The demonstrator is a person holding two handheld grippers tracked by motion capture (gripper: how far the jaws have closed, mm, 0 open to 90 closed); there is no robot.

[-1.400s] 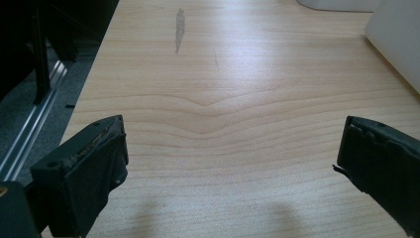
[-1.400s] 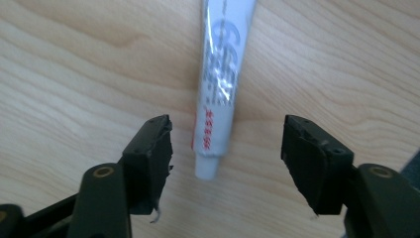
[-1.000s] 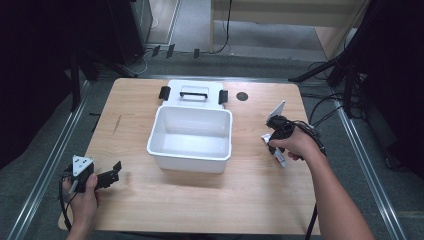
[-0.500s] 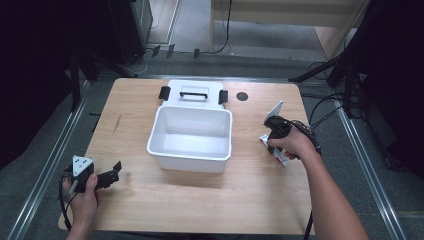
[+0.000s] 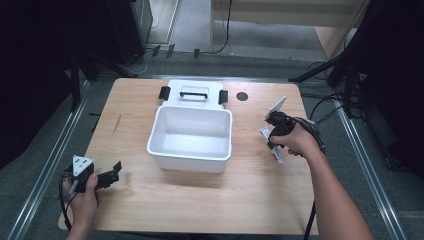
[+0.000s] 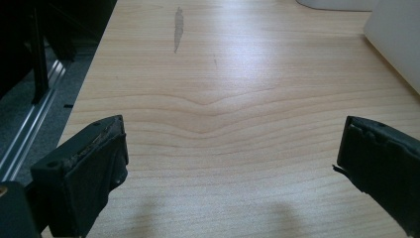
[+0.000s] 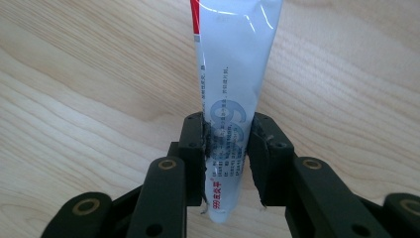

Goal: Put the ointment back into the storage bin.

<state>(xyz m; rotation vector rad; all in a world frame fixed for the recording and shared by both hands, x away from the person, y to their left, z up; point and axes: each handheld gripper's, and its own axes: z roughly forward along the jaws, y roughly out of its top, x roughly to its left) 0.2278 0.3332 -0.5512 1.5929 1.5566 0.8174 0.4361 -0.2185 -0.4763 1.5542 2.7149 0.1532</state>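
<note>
Right gripper (image 5: pixel 274 134) is clamped on a toothpaste tube (image 7: pixel 233 99), pads on both flat faces near the crimped end; the tube's long axis runs straight out along the jaws, over the wooden table (image 5: pixel 210 200). The open white storage bin (image 5: pixel 192 138) lies to its left, nearer this hand, nothing between. The bin's lid (image 5: pixel 194 93) sits behind it. Left gripper (image 5: pixel 107 177) rests wide open and empty near the table's front left corner.
</note>
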